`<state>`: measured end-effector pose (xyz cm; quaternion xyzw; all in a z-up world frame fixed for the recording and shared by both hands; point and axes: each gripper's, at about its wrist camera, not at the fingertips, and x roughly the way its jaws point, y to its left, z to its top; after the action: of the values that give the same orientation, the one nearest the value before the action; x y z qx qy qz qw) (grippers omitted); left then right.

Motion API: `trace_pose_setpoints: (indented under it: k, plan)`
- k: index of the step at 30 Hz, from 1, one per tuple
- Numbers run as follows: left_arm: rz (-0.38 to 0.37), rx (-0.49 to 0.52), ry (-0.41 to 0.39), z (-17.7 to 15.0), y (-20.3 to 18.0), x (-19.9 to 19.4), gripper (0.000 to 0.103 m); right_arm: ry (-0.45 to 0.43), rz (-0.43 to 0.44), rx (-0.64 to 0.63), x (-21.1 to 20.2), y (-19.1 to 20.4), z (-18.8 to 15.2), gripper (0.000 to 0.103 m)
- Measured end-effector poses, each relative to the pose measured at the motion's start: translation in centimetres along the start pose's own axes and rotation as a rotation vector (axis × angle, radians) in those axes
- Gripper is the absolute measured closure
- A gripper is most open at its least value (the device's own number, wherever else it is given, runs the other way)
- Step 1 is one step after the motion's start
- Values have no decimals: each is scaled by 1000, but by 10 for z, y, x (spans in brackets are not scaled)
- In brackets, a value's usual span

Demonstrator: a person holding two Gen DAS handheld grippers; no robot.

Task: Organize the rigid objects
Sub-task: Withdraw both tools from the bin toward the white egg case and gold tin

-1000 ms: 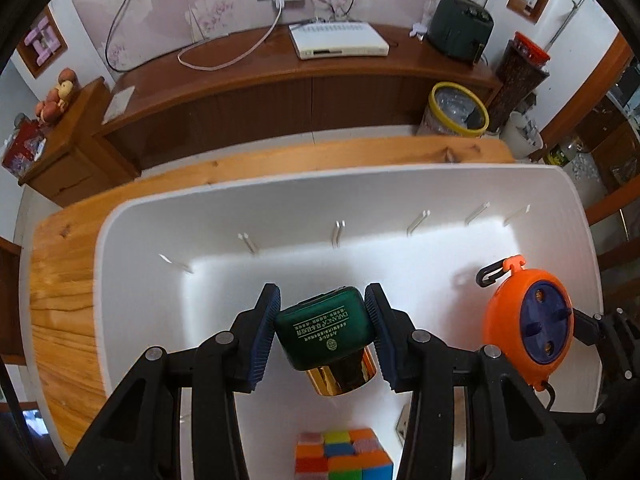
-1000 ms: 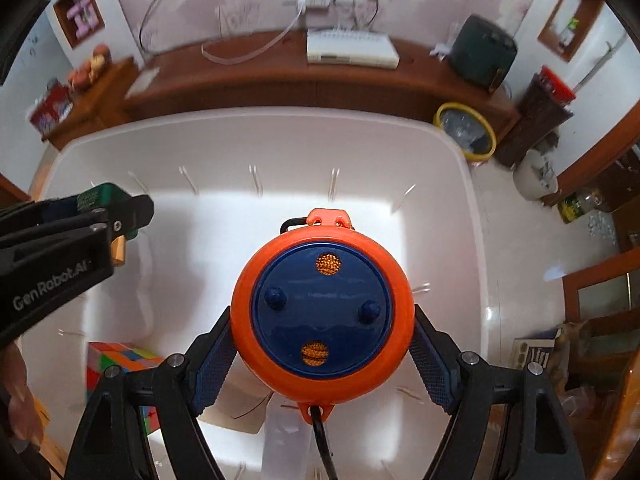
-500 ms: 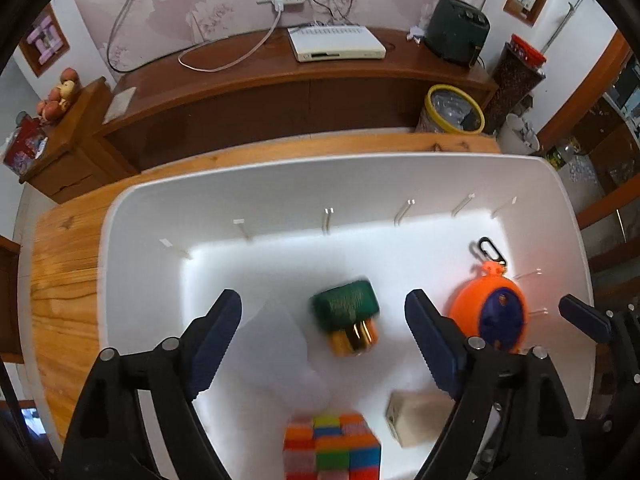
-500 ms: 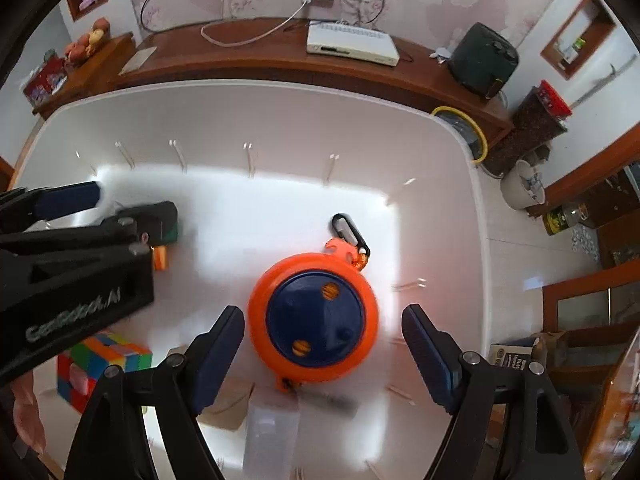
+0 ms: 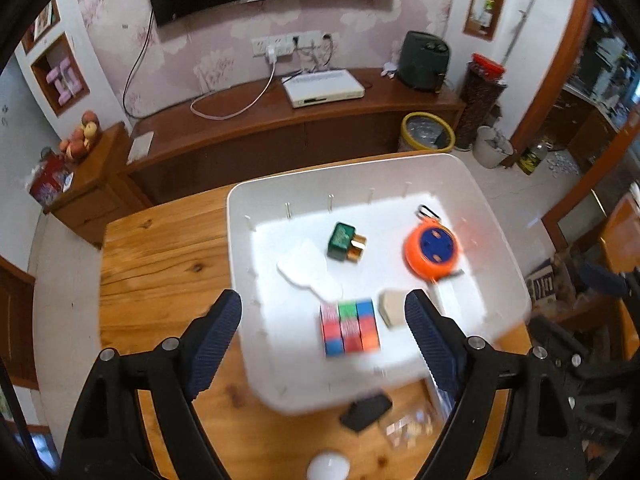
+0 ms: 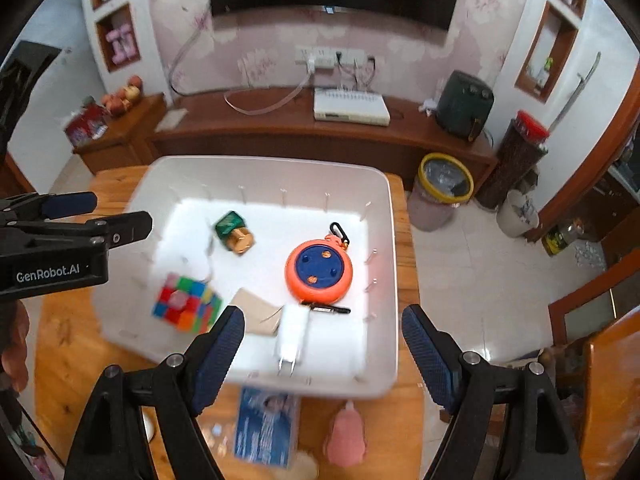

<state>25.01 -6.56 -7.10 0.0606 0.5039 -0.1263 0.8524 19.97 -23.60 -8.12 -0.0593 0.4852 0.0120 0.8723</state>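
Note:
Both grippers hang above a white bin (image 5: 500, 216) on a wooden table. My left gripper (image 5: 322, 304) is open with nothing between its fingers. A green and gold bottle (image 5: 344, 240) lies on its side in the bin, beside an orange and blue cord reel (image 5: 432, 250). Nearer me lie a colourful cube (image 5: 350, 328) and a tan box (image 5: 394, 308). My right gripper (image 6: 323, 316) is open and holds nothing, above the reel (image 6: 319, 272) and a white charger (image 6: 292, 332). The left gripper (image 6: 112, 214) shows at the left of the right wrist view.
On the wooden table (image 5: 160, 248) in front of the bin lie a black item (image 5: 366, 414), a white round thing (image 5: 328, 466), a blue booklet (image 6: 266, 424) and a pink item (image 6: 346, 436). A wooden chair (image 6: 608, 380) stands at the right.
The left gripper opened and let go of the green bottle, which now lies in the bin. The reel left the right fingers and lies there too. Both grippers rose and drew back.

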Motion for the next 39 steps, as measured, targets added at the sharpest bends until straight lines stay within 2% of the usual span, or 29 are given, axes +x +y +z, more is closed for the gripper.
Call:
trace_pose_setpoints:
  k: [8, 11, 17, 24, 27, 33, 36, 39]
  plan:
    - [-20, 81, -58, -55, -7, -70, 17, -117, 21, -67, -70, 7, -49, 21]
    - [-17, 119, -80, -76, -12, -83, 17, -148, 28, -86, -88, 14, -70, 21]
    - [-40, 141, -102, -114, -22, -93, 17, -199, -36, -144, -103, 26, -110, 21]
    - [-45, 113, -126, -151, -29, -69, 17, -254, -28, -108, -90, 21, -150, 21]
    - [-67, 78, -100, -168, -28, -47, 17, -274, -18, -94, -76, 19, -166, 21]
    - [-60, 29, -19, -199, -22, 7, 17, -232, 2, -55, -24, 19, -200, 21]
    - [-28, 35, 9, -209, -20, 28, 17, -202, 14, -34, -2, 16, -213, 21]
    - [-33, 30, 38, -216, -18, 45, 17, -156, 23, 2, 23, 12, -223, 21]
